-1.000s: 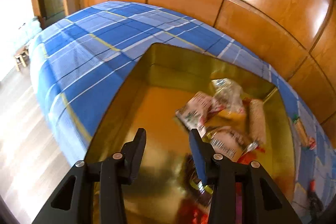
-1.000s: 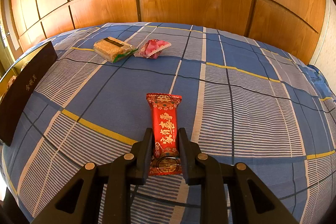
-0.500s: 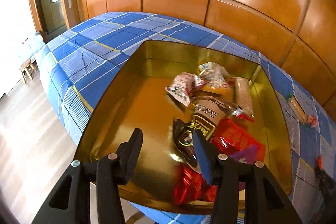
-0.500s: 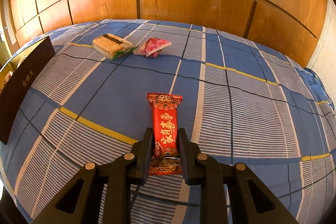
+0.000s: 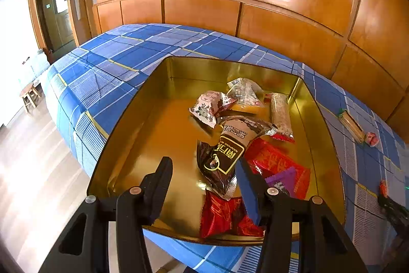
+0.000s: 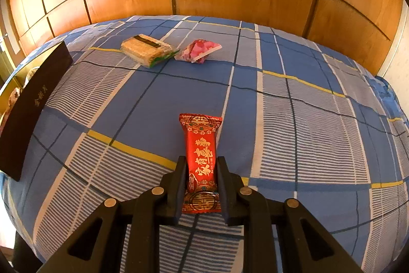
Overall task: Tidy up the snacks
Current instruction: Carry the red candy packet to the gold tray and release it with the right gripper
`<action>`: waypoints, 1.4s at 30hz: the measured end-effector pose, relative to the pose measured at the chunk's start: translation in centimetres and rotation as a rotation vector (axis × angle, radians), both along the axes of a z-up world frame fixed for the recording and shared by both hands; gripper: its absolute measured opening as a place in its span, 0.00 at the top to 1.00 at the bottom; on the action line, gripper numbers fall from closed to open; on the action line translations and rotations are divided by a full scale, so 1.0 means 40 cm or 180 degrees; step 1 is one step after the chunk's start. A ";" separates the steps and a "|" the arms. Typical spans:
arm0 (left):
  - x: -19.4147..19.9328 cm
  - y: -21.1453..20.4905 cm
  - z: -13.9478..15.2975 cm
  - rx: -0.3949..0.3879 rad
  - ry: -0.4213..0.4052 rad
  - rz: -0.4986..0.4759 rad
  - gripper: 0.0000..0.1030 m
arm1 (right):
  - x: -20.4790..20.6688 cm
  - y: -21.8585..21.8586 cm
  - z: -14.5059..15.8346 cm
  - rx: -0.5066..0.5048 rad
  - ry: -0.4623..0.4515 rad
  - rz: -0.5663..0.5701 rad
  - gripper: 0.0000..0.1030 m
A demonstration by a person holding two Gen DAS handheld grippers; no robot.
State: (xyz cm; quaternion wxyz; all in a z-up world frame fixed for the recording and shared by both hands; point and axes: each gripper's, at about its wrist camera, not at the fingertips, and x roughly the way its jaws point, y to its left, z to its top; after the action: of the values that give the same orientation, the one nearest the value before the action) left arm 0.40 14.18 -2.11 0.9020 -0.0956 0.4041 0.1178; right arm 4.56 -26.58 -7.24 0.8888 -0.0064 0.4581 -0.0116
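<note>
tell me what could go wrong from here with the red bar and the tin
1. The right gripper pinches the red bar only near its tail end, so the long free end may swing or slip out in transit.
2. The tin sits at the bed's edge, its near rim over the floor; a bump could tip it.
3. Snacks pile on the tin's right side, topped by the brown packet; dropping the bar there might make it slide off.
</note>
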 end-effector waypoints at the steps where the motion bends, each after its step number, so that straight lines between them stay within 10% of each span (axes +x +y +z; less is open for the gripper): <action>1: -0.003 0.000 0.002 -0.0010 -0.0007 0.0001 0.49 | 0.000 0.004 0.001 0.0015 0.0006 0.0010 0.78; 33: -0.031 0.062 -0.003 -0.0016 -0.0060 0.0235 0.48 | 0.098 0.478 0.202 0.0833 -0.0067 0.1529 0.79; 42: -0.034 0.074 -0.016 -0.0052 -0.0015 0.0246 0.48 | 0.186 0.612 0.131 0.0775 0.0249 0.1615 0.72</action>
State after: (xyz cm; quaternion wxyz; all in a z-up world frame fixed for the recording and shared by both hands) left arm -0.97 17.15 -2.74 0.8969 -0.1188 0.3990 0.1491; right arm 11.99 -2.12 -2.00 0.8392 -0.0144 0.4738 0.2665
